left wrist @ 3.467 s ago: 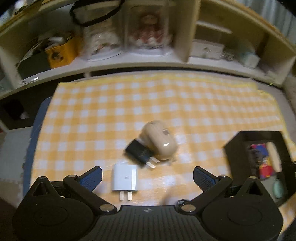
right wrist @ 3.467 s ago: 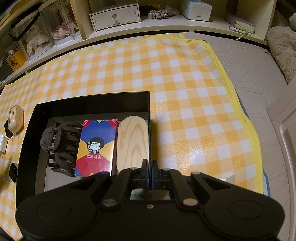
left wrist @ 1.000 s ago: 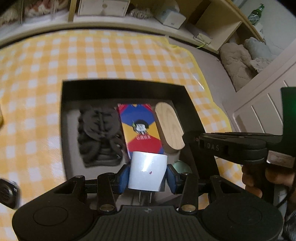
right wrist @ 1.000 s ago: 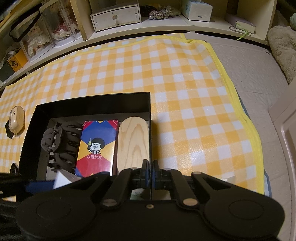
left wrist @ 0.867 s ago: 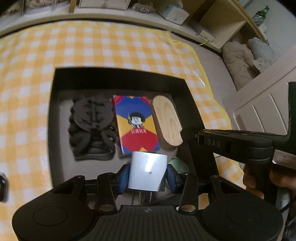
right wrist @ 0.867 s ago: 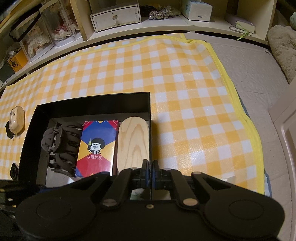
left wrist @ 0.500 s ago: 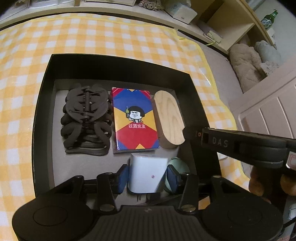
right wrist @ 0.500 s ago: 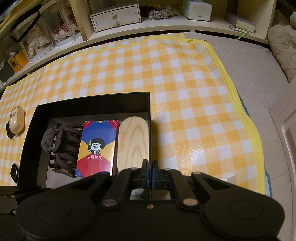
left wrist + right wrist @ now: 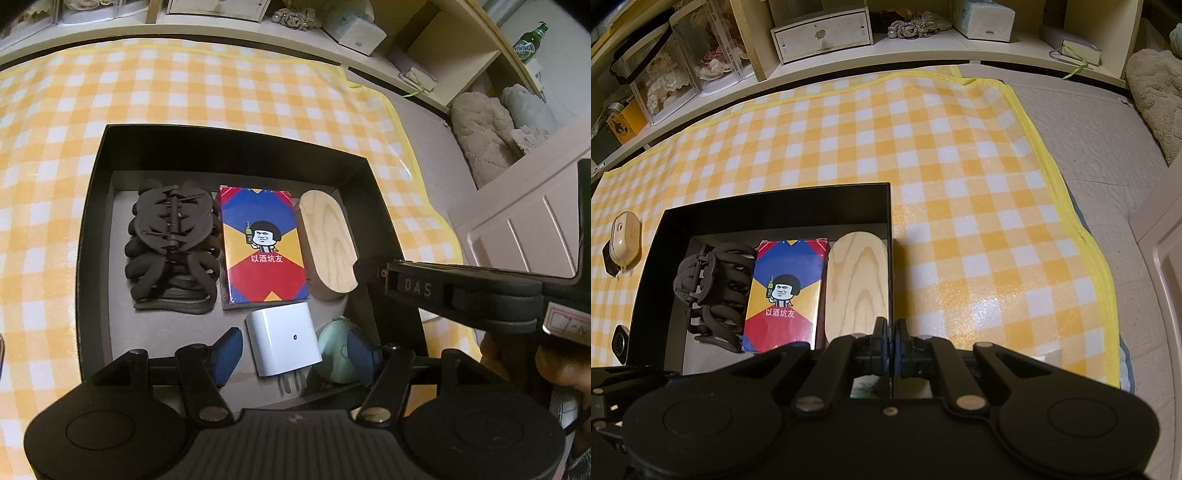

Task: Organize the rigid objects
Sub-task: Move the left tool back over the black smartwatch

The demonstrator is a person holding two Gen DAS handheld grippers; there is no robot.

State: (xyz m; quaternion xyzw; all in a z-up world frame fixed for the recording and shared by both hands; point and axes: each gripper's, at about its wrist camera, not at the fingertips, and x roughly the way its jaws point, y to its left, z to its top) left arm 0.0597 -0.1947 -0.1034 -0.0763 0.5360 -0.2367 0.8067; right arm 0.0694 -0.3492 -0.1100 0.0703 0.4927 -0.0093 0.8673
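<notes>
Now, in the left wrist view, the left gripper is opening; the white plug adapter, clamped a second ago, lies free between the blue pads on the floor of the black box, so this item is placed. Smooth, boxy plastic, prongs toward the camera.

From the right wrist, the right gripper stays shut, empty, beside the rounded wooden block; the glossy beige case waits outside.

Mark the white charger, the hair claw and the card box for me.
white charger (image 9: 282,338), left wrist view, top face.
hair claw (image 9: 173,245), left wrist view, spring hinge.
card box (image 9: 783,295), right wrist view, printed cover.
</notes>
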